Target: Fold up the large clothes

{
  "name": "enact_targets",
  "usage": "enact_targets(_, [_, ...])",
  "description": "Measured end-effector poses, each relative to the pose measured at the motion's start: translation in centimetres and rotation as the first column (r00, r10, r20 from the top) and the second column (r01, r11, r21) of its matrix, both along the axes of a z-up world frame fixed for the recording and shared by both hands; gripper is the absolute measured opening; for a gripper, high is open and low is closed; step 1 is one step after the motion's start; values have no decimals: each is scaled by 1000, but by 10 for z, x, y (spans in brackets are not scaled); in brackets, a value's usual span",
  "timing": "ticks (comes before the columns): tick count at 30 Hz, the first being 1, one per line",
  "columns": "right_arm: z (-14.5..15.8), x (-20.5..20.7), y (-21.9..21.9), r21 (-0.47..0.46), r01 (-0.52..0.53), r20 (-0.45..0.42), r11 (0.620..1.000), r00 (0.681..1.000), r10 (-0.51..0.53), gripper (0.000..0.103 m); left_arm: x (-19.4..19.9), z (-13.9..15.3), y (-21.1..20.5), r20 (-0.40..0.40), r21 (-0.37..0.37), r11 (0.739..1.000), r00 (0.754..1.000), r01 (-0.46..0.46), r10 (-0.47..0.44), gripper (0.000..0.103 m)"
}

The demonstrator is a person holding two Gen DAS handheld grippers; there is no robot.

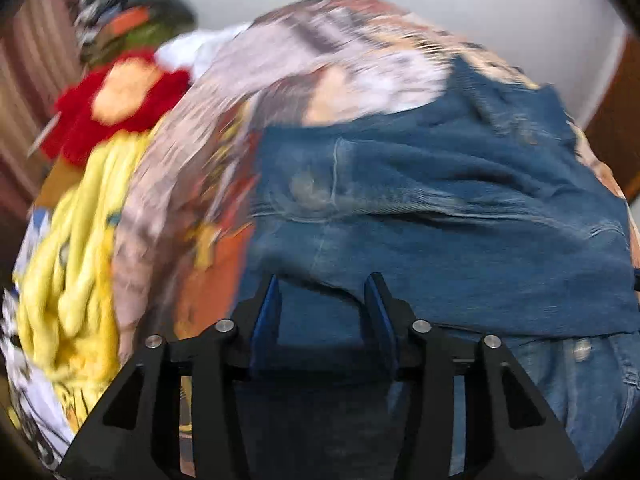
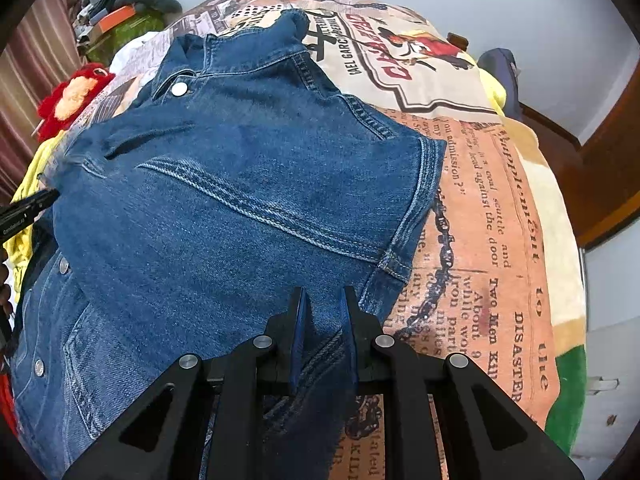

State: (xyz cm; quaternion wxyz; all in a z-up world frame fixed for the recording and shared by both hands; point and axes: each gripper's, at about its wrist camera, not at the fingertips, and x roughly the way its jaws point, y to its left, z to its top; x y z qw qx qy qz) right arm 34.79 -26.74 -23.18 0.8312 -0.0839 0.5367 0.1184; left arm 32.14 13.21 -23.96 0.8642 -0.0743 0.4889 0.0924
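A yellow knit (image 1: 72,264) lies at far left. The left gripper (image 1: 322,300) stands with fingers apart, the denim jacket (image 2: 224,184) directly ahead and beneath, on a newspaper-print blanket (image 2: 492,240). The right gripper (image 2: 325,312) is clamped on the jacket's lower right edge.

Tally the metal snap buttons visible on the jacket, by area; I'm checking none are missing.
Counted on the denim jacket in the right wrist view:
Collar button: 1
Front placket buttons: 2
Total: 3
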Motion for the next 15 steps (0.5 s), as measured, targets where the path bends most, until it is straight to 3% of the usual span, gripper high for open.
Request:
enact_targets(3, [0, 0, 0, 3, 8, -1, 1000, 1000, -8, 14, -12, -12, 26, -42, -19, 999, 998, -38, 37, 40])
enact_targets(10, [8, 6, -5, 16, 29, -40, 999, 999, -28, 14, -27, 10, 34, 2, -5, 1000, 1000, -6, 6, 40])
enact_targets(12, [14, 9, -10, 29, 46, -43, 999, 998, -45, 14, -23, 19, 32, 23, -33, 999, 1000, 20, -19, 43])
enact_targets(15, [28, 10, -16, 44, 65, -9, 997, 998, -65, 14, -16, 28, 29, 56, -135, 990, 998, 35, -27, 59])
